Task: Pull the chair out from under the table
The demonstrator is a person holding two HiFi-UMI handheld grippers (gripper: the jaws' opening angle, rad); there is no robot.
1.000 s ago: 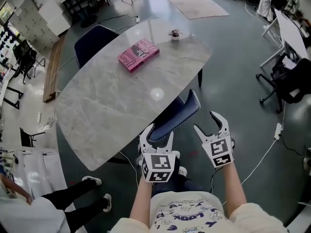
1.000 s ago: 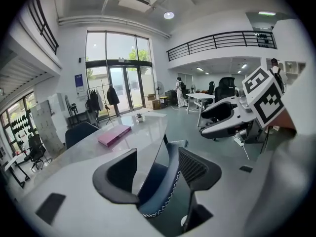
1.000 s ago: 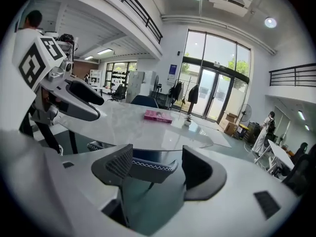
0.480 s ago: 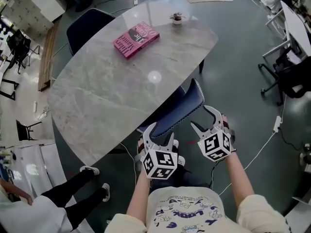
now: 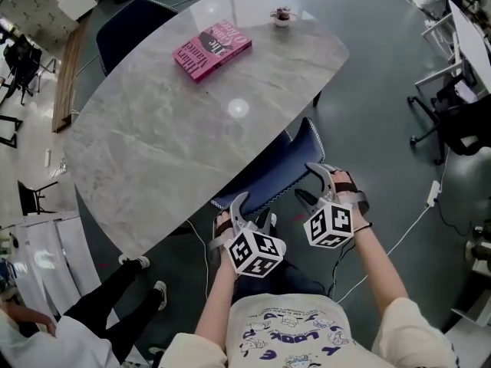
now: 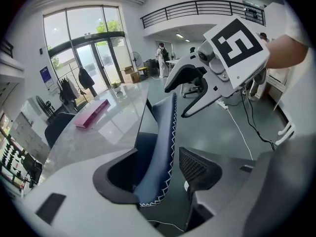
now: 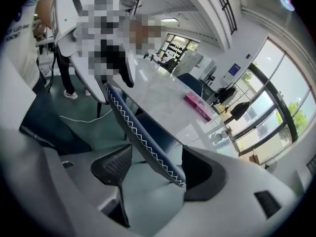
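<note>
A dark blue chair (image 5: 278, 169) with white zigzag stitching is tucked under the near edge of the marble table (image 5: 176, 136); only its backrest shows. My left gripper (image 5: 252, 211) is open, its jaws straddling the left end of the backrest. My right gripper (image 5: 308, 182) is open around the right end. In the left gripper view the stitched backrest edge (image 6: 162, 132) runs between the jaws of the left gripper (image 6: 158, 174), with a gap at the ribbed pad. In the right gripper view the backrest (image 7: 133, 127) crosses between the jaws of the right gripper (image 7: 155, 169).
A pink book (image 5: 211, 48) and a small potted plant (image 5: 282, 15) lie on the table's far part. A second dark chair (image 5: 126, 25) stands at the far side. A person's legs (image 5: 115, 297) are at the left, a black office chair (image 5: 460, 121) at the right, a white cable (image 5: 399, 236) on the floor.
Both grippers have moved forward from behind the chair to its backrest, which now sits between each pair of open jaws. The chair has not visibly moved.
</note>
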